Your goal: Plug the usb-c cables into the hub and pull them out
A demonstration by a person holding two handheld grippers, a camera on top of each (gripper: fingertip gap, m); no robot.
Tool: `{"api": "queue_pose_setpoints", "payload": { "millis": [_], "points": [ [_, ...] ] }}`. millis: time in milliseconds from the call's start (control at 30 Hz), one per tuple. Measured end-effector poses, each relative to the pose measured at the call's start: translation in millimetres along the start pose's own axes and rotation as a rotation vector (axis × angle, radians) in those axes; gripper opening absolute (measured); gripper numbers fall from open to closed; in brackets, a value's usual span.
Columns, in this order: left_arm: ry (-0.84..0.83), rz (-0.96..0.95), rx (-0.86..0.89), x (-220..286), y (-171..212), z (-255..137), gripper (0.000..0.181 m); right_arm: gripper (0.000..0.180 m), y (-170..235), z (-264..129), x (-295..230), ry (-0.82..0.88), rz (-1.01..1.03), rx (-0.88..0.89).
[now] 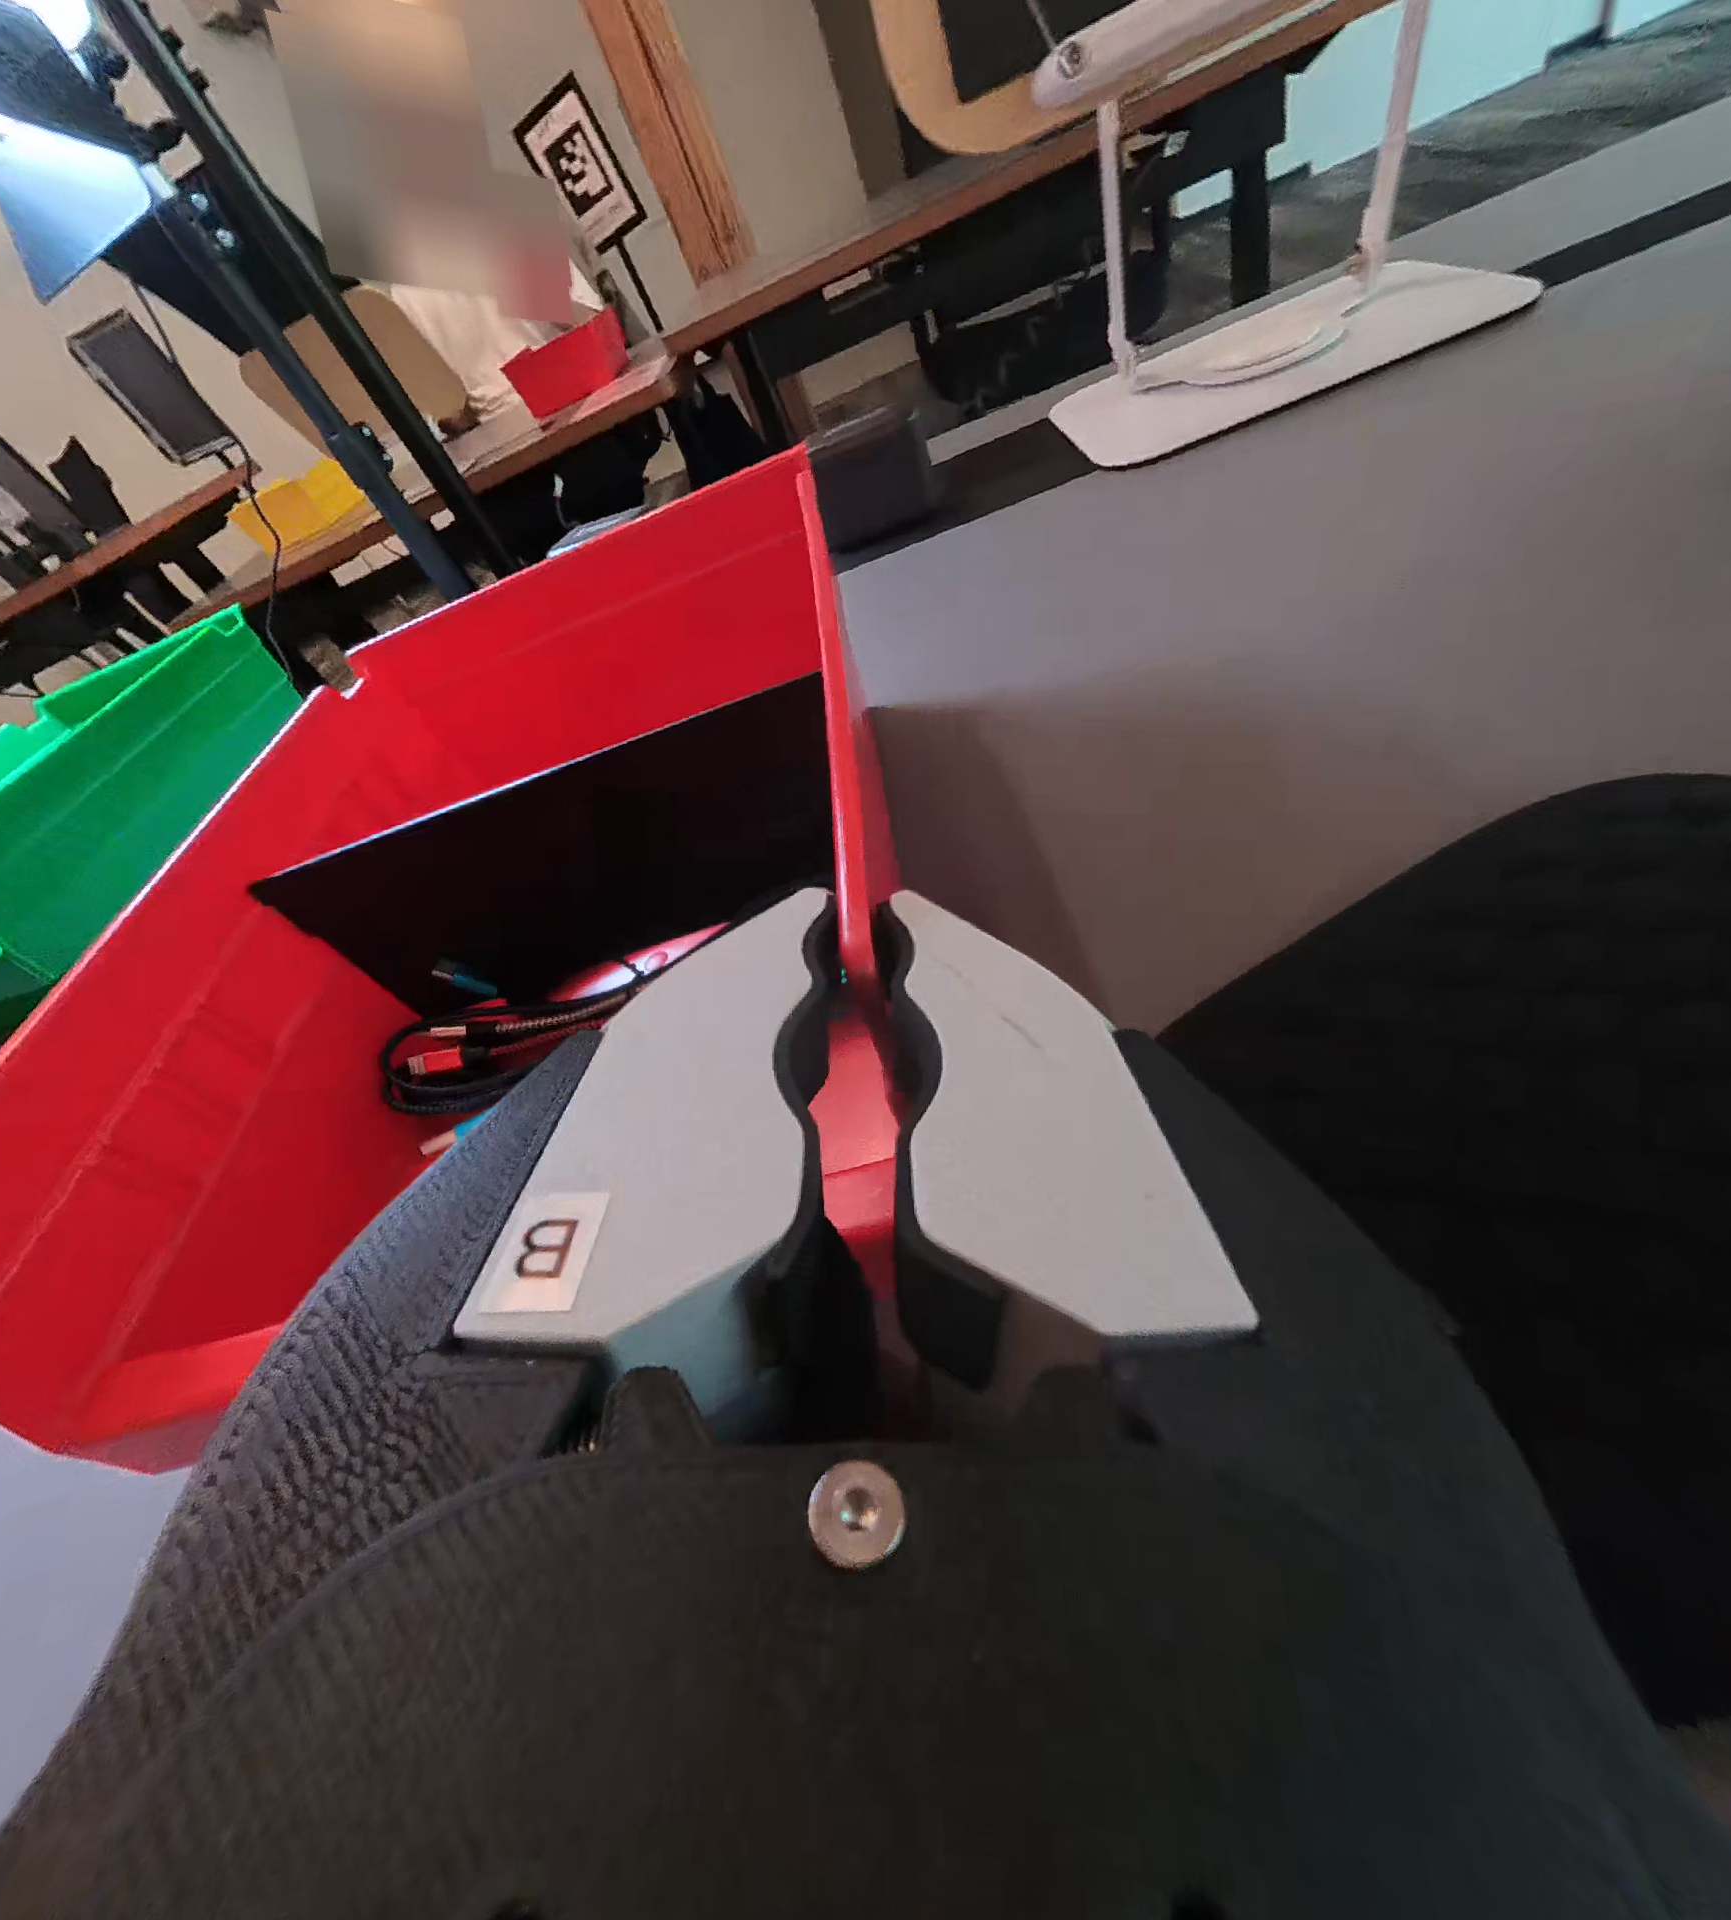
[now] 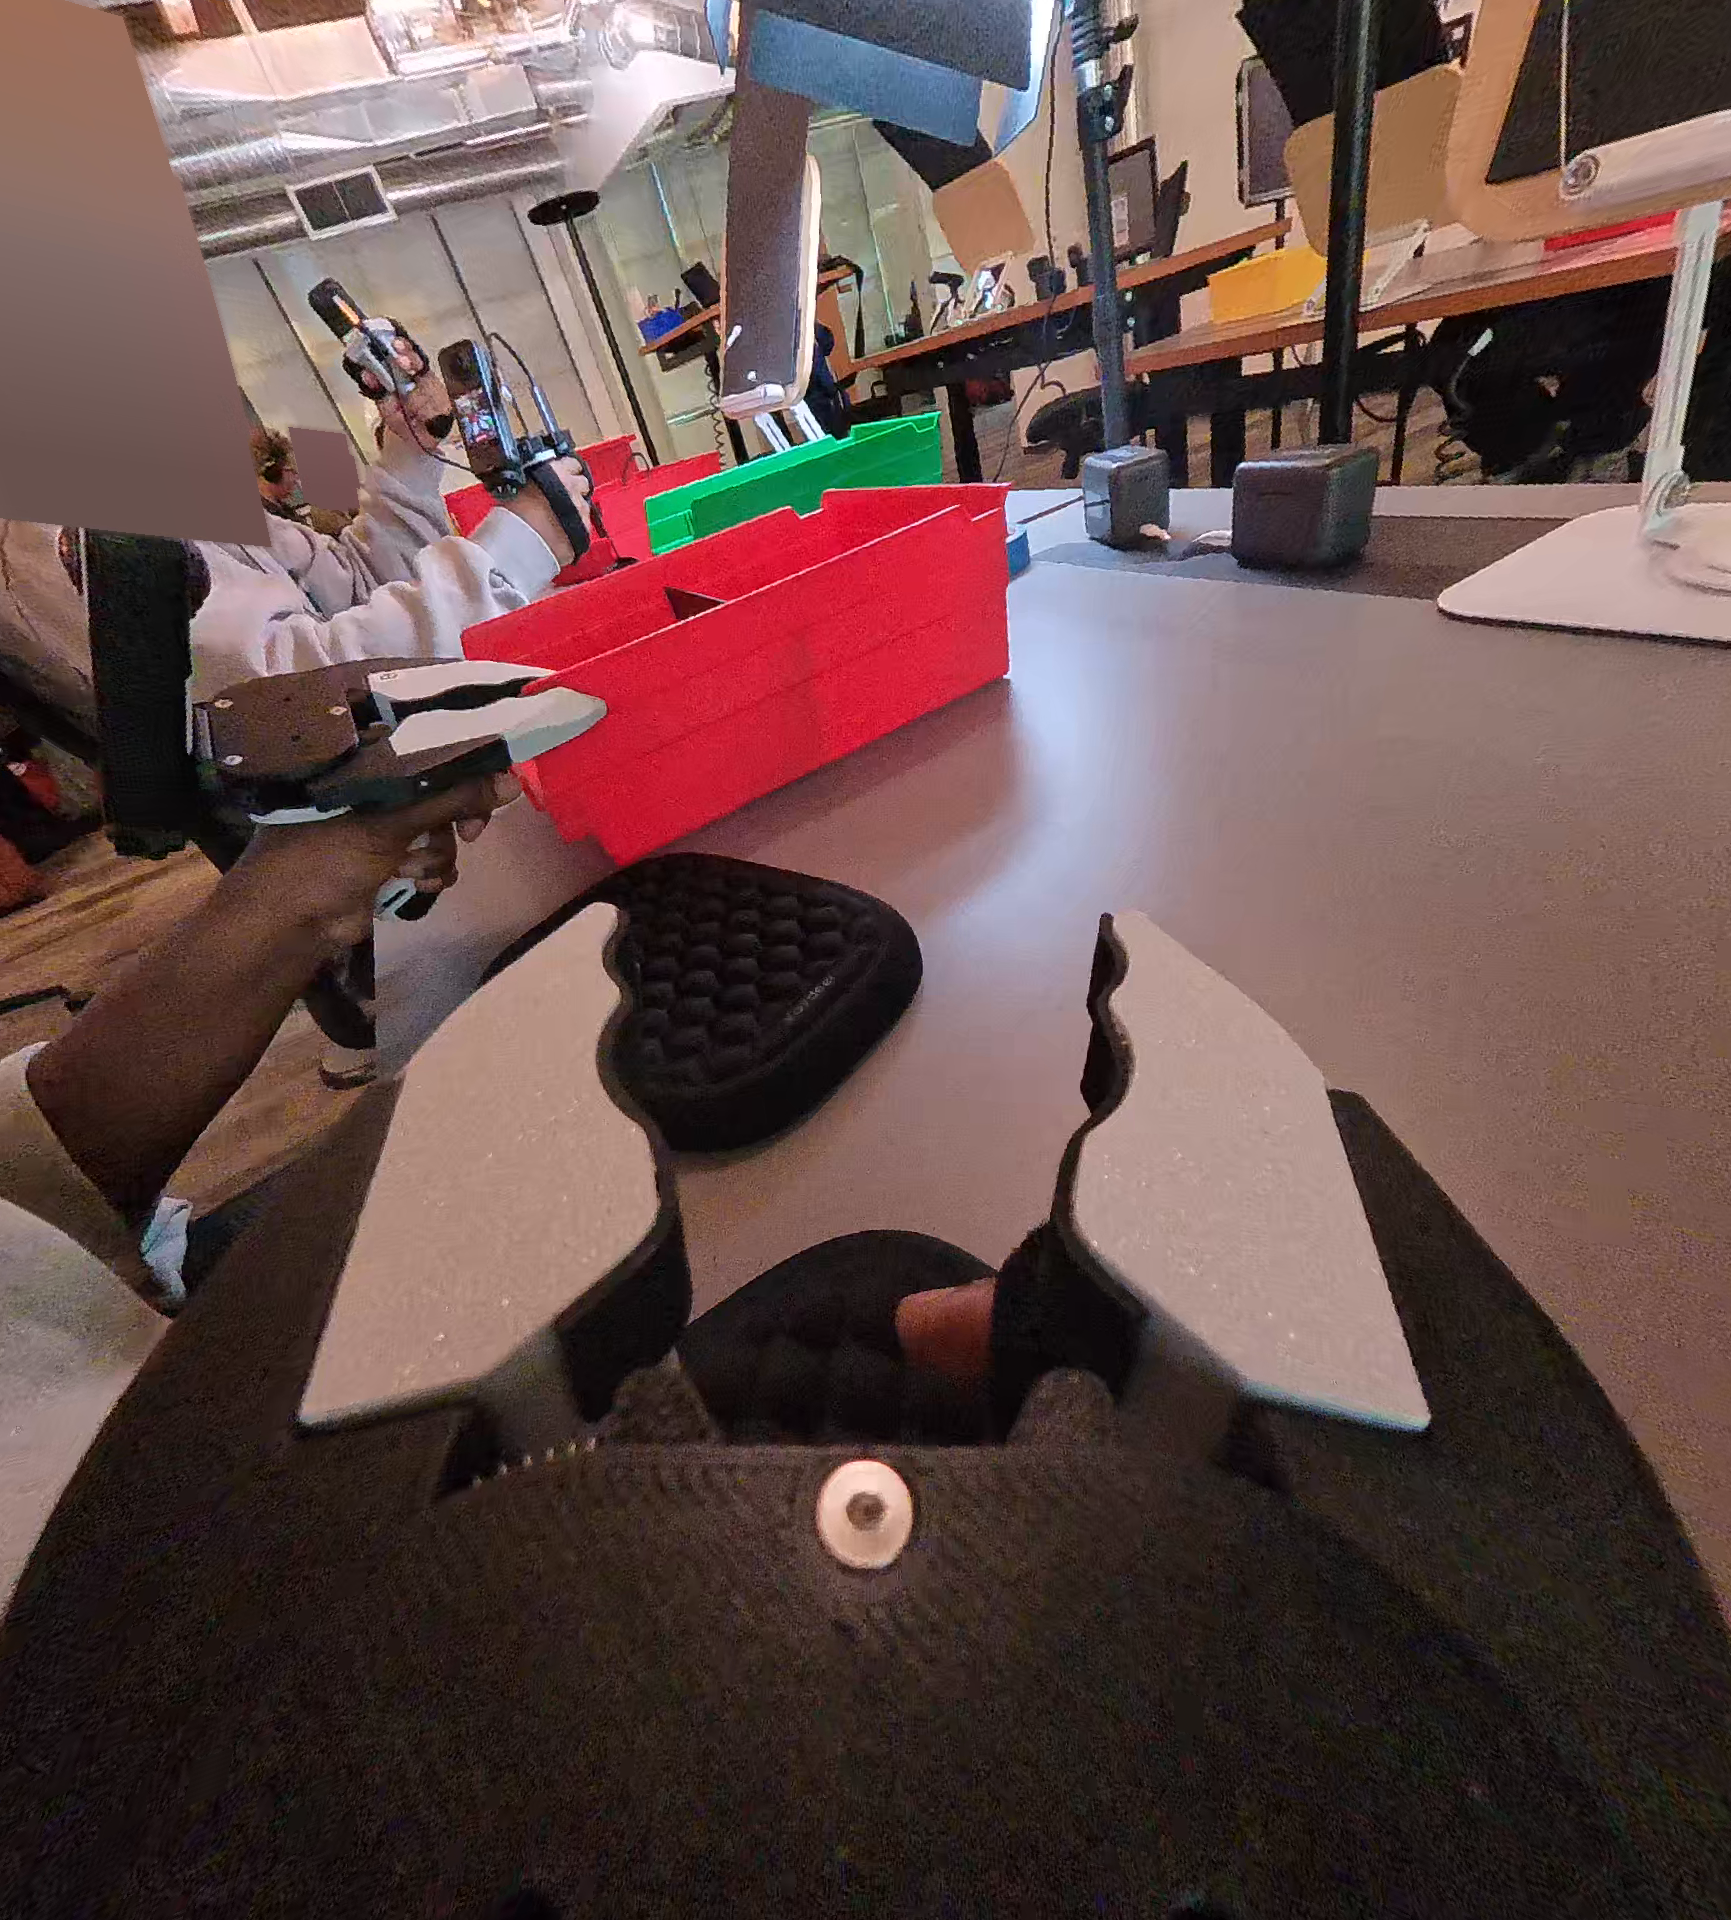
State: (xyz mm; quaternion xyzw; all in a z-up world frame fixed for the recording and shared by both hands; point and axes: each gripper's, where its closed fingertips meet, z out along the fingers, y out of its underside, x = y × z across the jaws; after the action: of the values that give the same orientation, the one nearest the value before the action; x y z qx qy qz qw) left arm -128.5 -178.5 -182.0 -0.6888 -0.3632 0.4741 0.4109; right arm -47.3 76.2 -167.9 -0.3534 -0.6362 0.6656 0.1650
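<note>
My left gripper [image 1: 856, 940] was clamped on the red bin's [image 1: 528, 665] wall at frame centre; right gripper [image 2: 856, 940] hung with jaws apart. Best drag it gently, keeping cables [image 1: 466, 1049] inside.

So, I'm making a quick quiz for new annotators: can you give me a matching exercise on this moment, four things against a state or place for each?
Things:
1. left tongs
2. right tongs
3. red bin
4. black honeycomb pad

States or places:
A. lying flat on the grey table, beside the bin
B. open, holding nothing
C. shut on a thin red wall
D. holds coiled cables near a black divider

Pairs: 1-C, 2-B, 3-D, 4-A
</note>
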Motion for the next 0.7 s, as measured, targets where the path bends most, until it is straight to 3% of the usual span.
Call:
{"api": "queue_pose_setpoints", "payload": {
  "millis": [67,200,333,467,500,533,567,700],
  "points": [
    [0.051,0.008,0.01,5.9,-6.2,-3.6,0.017,0.085,2.0,0.0,-1.7,-0.006,-0.008,-0.01],
    [0.145,-0.061,0.215,-1.8,-52.7,-25.5,0.059,0.097,11.6,4.5,0.2,0.016,-0.008,-0.085],
    [0.171,-0.113,0.134,-40.0,-55.3,-34.5,0.122,0.1,26.4,12.7,-2.7,0.018,-0.053,-0.195],
    [0.19,-0.1,0.064,-65.0,-42.7,-31.1,0.126,0.098,28.4,12.7,-1.2,0.018,-0.041,-0.209],
    [0.209,-0.073,0.053,-67.2,-40.7,-29.8,0.113,0.097,26.7,11.7,-0.2,0.018,-0.027,-0.197],
    [0.24,-0.022,0.067,-68.3,-41.7,-29.8,0.072,0.095,24.0,10.2,1.1,0.019,-0.017,-0.182],
    [0.265,0.041,0.102,-70.2,-45.9,-30.5,0.002,0.093,21.4,8.4,2.4,0.023,-0.008,-0.165],
    [0.182,0.145,0.102,-98.2,-62.5,-17.6,0.001,0.086,17.6,3.6,4.0,0.032,0.007,-0.131]
  ]
}}
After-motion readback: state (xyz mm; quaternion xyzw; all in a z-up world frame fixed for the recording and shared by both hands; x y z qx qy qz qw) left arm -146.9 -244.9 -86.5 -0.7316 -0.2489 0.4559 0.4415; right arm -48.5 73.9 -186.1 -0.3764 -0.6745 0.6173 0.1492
